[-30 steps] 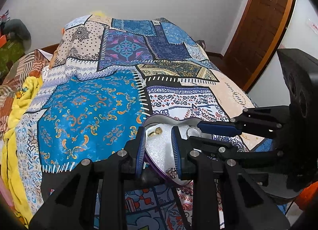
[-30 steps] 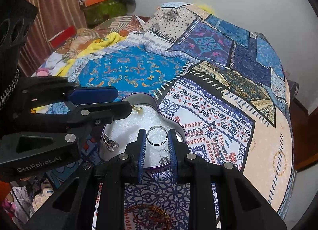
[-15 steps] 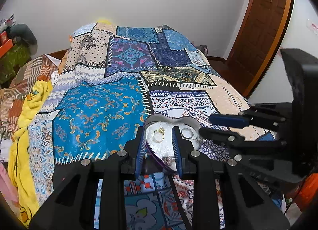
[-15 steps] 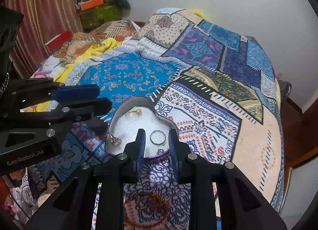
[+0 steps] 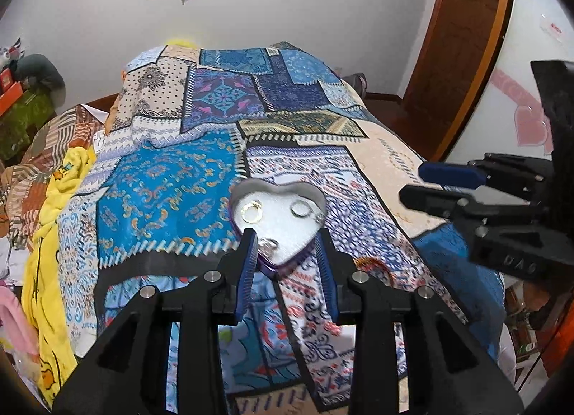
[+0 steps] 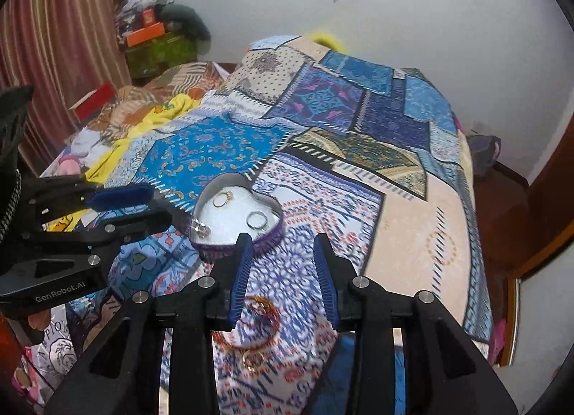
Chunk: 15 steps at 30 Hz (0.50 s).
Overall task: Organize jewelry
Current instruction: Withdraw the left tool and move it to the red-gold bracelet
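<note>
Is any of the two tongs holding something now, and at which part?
Nothing is held. The left tongs and the right tongs are both opening with nothing between them; the heart-shaped box lies on the bed.

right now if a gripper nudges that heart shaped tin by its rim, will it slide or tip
The heart-shaped tin looks shallow and wide, so it would more likely slide than tip. It sits on a soft quilt that may sag, so a push on the rim could rock it. The gold ring and silver ring lie loose inside and would probably shift.
</note>
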Each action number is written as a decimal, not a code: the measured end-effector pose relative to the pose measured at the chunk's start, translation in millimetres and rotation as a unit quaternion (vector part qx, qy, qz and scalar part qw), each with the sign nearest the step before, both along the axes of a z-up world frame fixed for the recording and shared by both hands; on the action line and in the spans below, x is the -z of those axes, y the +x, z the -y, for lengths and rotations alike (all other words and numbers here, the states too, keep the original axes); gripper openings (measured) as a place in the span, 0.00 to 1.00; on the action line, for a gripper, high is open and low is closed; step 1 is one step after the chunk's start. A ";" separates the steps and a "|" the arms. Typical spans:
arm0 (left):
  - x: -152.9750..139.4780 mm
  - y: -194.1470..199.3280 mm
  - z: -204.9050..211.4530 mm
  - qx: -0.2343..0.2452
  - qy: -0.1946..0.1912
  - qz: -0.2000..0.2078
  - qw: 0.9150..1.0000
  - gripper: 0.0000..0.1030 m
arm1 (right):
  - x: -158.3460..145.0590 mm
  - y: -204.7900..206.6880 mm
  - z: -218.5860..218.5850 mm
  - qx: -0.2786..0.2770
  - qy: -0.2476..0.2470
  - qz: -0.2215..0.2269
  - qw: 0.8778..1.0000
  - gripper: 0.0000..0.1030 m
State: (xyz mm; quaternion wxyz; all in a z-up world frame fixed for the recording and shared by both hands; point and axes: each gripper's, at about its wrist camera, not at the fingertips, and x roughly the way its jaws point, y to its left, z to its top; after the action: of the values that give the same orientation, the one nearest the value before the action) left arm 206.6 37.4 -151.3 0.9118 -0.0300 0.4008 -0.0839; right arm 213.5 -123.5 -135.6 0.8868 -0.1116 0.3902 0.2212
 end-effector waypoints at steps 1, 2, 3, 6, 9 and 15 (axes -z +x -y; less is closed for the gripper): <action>1.2 -1.4 2.8 0.002 0.001 -0.002 1.000 0.31 | -0.4 -2.6 3.2 0.004 -0.001 0.002 1.000 0.31; 2.5 -2.8 5.7 0.004 0.001 -0.005 1.000 0.31 | -0.5 -5.1 6.7 0.008 -0.001 0.004 1.000 0.31; 5.1 -4.2 9.6 0.006 0.003 -0.010 1.000 0.32 | -0.1 -7.4 10.2 0.012 0.000 0.004 1.000 0.31; 13.2 -6.3 19.4 0.010 0.008 -0.023 1.000 0.32 | 1.6 -12.5 20.2 0.025 -0.002 0.004 1.000 0.31; 24.1 -7.9 31.0 0.018 0.012 -0.037 0.999 0.32 | 6.2 -16.9 31.4 0.039 -0.004 0.001 0.999 0.31; 46.4 -6.6 44.2 0.022 -0.013 -0.070 0.997 0.32 | 18.1 -26.8 48.4 0.063 -0.014 -0.003 0.998 0.31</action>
State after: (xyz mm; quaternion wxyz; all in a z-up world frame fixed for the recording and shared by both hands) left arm 200.1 -6.8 -197.7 0.8791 -0.0388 0.4630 -0.1066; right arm 186.7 -171.8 -153.7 0.8960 -0.0989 0.4024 0.1598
